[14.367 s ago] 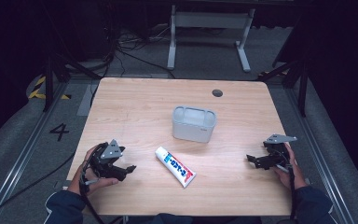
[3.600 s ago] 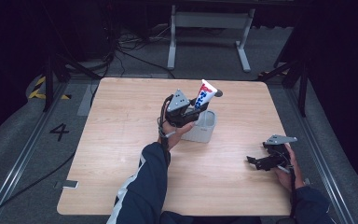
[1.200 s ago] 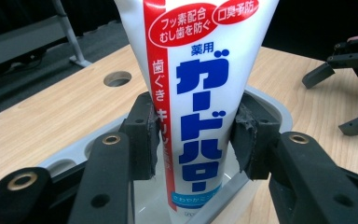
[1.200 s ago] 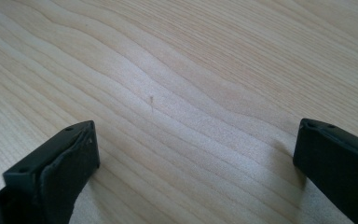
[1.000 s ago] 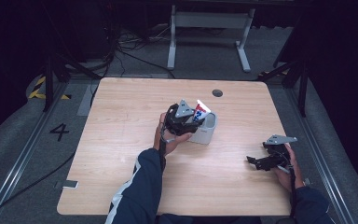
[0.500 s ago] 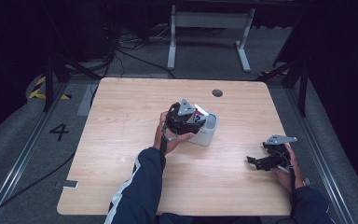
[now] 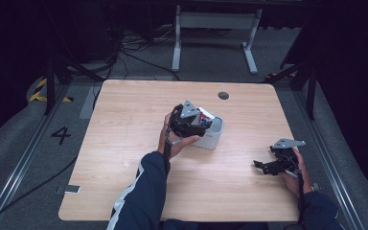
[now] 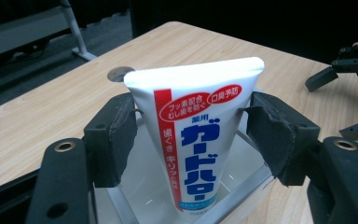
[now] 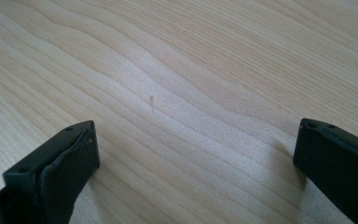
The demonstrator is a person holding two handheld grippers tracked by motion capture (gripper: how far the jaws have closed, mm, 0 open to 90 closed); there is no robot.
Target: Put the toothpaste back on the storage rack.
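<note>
Pale wooden table (image 7: 124, 158) carries a grey container (image 7: 212, 137) near its middle, where a white toothpaste tube (image 8: 200, 140) stands upright, crimped end up. Around it the left gripper (image 8: 193, 135) has just been opening, its pads flanking the tube without pressing. Far right, the right gripper (image 7: 268, 166) rests spread apart over bare wood.

The toothpaste tube (image 8: 199, 140) stands in the container (image 7: 212, 136) mid-table (image 7: 124, 143).
</note>
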